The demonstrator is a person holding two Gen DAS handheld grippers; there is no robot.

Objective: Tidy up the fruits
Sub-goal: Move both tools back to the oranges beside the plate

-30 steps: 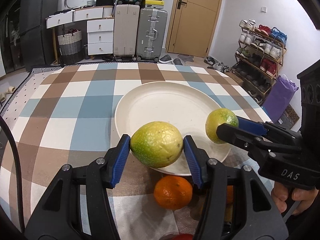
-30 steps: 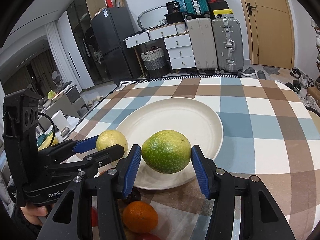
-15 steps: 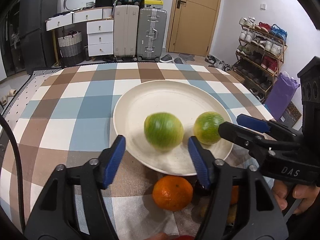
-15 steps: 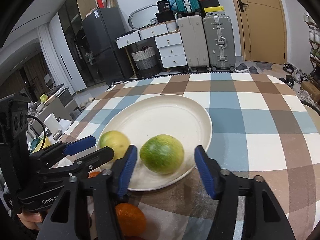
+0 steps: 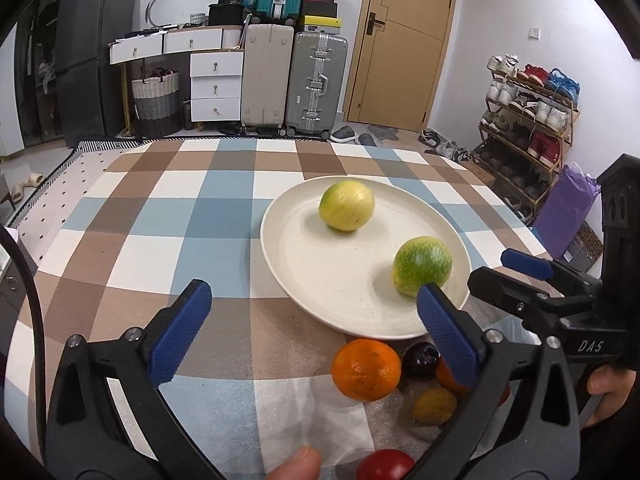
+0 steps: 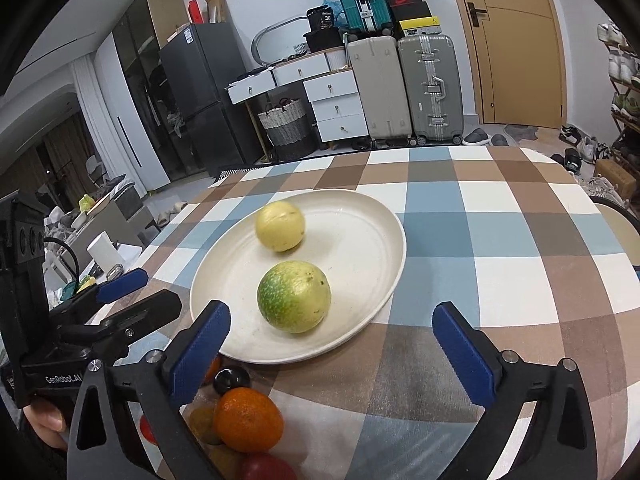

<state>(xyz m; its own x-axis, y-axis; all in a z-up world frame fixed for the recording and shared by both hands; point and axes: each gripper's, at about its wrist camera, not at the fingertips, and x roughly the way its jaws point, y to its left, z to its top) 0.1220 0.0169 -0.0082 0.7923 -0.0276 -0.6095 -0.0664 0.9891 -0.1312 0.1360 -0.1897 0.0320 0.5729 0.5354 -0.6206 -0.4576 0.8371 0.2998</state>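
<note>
A cream plate (image 5: 304, 248) (image 6: 360, 236) on the checked tablecloth holds two fruits. A yellow-green fruit (image 5: 346, 206) (image 6: 280, 226) lies at its far side and a greener fruit (image 5: 422, 266) (image 6: 294, 297) nearer its front rim. My left gripper (image 5: 314, 320) (image 6: 148, 292) hovers left of the plate, jaws opening wide, nothing between them. My right gripper (image 6: 334, 344) (image 5: 496, 272) stands just short of the greener fruit, jaws opening, pads clear of it. In front of the plate lies a pile with an orange (image 5: 366, 369) (image 6: 248, 419), a dark plum (image 5: 420, 360) and a red fruit (image 5: 386, 465).
The loose fruit rests on a white foam sheet (image 5: 320, 420) at the table's near edge. A fingertip (image 5: 296, 464) shows at the bottom and a hand (image 5: 608, 392) grips the right tool. Beyond the table stand suitcases (image 5: 292, 80) and a shoe rack (image 5: 528, 108).
Both grippers opened and let go of their fruits, which now lie on the plate. The left one's fruit rolled to the far side. My left gripper drew back and to the left.
</note>
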